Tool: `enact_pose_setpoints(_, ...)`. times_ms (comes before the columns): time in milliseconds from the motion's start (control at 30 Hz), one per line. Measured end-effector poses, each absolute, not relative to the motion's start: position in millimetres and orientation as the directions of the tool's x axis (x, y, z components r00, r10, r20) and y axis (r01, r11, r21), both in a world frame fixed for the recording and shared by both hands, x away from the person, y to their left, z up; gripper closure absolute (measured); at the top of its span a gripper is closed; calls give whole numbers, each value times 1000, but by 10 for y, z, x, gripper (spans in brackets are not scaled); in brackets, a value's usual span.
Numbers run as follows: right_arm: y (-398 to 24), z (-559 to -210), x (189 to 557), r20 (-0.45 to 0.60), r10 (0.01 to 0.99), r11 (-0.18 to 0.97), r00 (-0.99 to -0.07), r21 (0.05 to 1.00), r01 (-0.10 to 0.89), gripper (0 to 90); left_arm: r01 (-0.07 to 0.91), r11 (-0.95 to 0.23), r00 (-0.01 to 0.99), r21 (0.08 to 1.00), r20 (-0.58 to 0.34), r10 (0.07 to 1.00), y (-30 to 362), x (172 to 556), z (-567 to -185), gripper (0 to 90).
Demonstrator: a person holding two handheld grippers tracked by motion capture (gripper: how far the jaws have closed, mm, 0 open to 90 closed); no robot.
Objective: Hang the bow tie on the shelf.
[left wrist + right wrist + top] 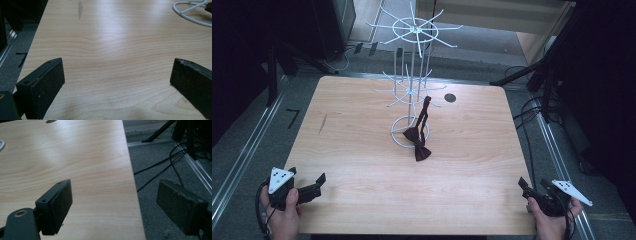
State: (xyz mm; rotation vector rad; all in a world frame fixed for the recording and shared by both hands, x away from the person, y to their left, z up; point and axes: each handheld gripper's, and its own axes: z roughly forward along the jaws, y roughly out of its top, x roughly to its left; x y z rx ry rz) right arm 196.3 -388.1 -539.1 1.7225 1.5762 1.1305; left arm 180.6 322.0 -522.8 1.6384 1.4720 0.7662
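- The left gripper [307,187] is resting jaws apart, holding nothing.
- The right gripper [537,192] is likewise gaping at the table [362,150] edge.
- Far ahead between them, a dark bow tie [418,142], perhaps maroon, is hanging on the white rack [412,85].

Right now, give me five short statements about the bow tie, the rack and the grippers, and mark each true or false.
1. The bow tie lies partly on the white wire rack's base ring. True.
2. The left gripper is shut on the bow tie. False: it is open, holding nothing.
3. The right gripper is open. True.
4. The rack lies toppled over. False: it stands upright.
5. The bow tie is bright yellow. False: it is dark maroon.
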Motion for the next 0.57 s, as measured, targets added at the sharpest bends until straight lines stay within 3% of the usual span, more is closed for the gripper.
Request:
enact_pose_setpoints(167,-3935,-5457,1880,244,968,-180,-55,832,525,143,513,-11,147,858,-75,986,3227,1807,-5227,1)
enact_pose_setpoints(433,-3789,-5508,1878,181,980,-107,-86,836,538,142,514,-10,147,858,-77,986,3228,1807,-5228,1)
enact_pose_setpoints(567,-3809,-5517,1865,203,977,-135,-70,835,534,143,514,-14,148,858,-72,986,3223,1811,-5228,1)
